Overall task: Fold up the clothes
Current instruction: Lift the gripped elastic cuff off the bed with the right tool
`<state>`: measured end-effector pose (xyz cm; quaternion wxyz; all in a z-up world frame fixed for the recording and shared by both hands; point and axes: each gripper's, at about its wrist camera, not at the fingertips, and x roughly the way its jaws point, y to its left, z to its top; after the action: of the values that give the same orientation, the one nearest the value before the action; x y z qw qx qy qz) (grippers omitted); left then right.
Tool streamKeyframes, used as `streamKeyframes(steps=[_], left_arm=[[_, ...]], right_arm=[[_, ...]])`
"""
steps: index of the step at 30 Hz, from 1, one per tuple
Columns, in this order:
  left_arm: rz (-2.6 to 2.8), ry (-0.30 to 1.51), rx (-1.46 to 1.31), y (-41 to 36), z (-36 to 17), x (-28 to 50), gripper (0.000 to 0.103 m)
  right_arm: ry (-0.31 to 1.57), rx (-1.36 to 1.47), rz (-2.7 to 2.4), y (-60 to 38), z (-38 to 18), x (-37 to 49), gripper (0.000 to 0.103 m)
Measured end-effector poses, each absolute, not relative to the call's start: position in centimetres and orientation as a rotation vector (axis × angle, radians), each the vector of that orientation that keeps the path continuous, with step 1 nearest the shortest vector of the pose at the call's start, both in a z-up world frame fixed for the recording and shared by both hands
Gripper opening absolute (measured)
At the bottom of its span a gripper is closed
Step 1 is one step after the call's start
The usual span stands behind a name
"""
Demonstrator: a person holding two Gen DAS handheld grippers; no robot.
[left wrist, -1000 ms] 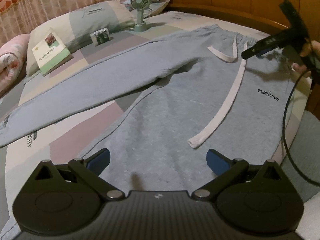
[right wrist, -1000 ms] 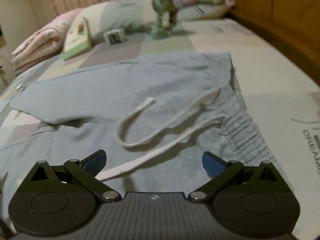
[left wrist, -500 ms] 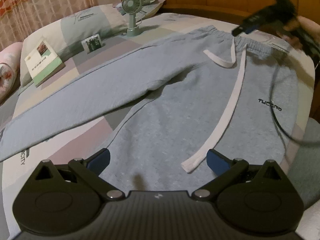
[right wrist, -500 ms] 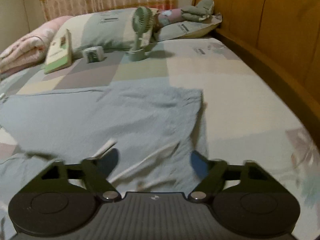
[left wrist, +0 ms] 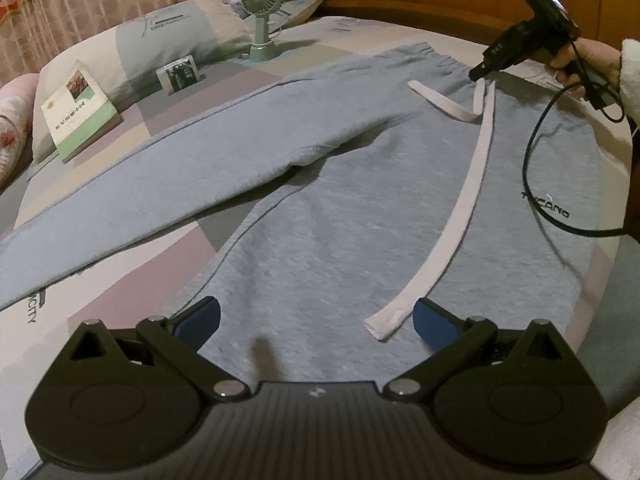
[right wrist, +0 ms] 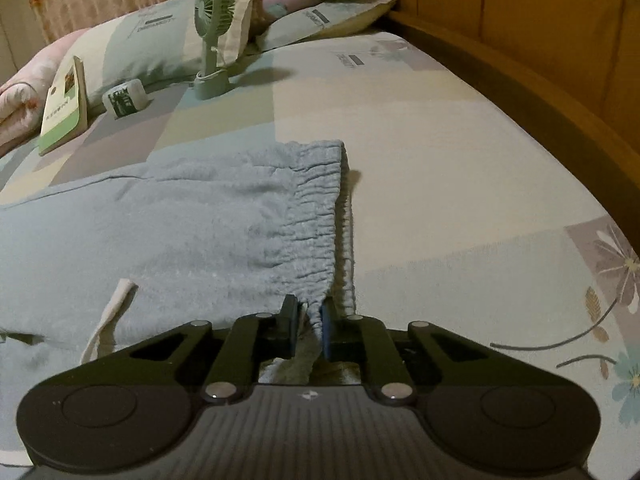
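Grey sweatpants (left wrist: 360, 216) lie spread flat on the bed, one leg angled off to the left, a white drawstring (left wrist: 464, 188) trailing down the front. My left gripper (left wrist: 316, 318) hovers open over the near leg, the drawstring's end just inside its right finger. In the left wrist view my right gripper (left wrist: 478, 72), held by a hand (left wrist: 580, 64), touches the waistband at the far right. In the right wrist view its jaws are closing, and the right gripper (right wrist: 308, 312) pinches a fold of the ribbed waistband (right wrist: 316, 216) between its pads.
A green desk fan (left wrist: 262, 20), a small pack (left wrist: 180, 76) and a book (left wrist: 78, 108) stand by the pillows at the bed's head. The wooden bed frame (right wrist: 540, 60) runs along the far side. A black cable (left wrist: 536, 176) hangs over the pants.
My right gripper moved across to the waistband's edge and went from wide open to pinching the waistband. The left gripper stayed open, shifting only slightly over the leg.
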<state>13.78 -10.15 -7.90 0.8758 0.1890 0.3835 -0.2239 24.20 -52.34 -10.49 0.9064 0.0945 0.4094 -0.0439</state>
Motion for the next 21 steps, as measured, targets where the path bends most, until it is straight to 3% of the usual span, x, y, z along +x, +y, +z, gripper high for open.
streamKeyframes(steps=[5, 10, 18, 21], left_arm=[[-0.470, 0.792, 0.382, -9.8, -7.7, 13.5, 0.102], [-0.474, 0.797, 0.356, -9.6, -7.8, 13.6, 0.102], [-0.476, 0.815, 0.339, -9.5, -8.2, 13.8, 0.102], [-0.475, 0.814, 0.327, -9.5, -8.3, 14.2, 0.102]], right_arm=[[0.782, 0.203, -0.070, -51.1, -7.8, 22.1, 0.027], [0.797, 0.228, 0.061, -48.7, -7.7, 20.5, 0.050], [0.853, 0.300, 0.069, -49.8, -9.5, 19.7, 0.051], [0.799, 0.288, 0.083, -50.3, -7.6, 19.8, 0.074]])
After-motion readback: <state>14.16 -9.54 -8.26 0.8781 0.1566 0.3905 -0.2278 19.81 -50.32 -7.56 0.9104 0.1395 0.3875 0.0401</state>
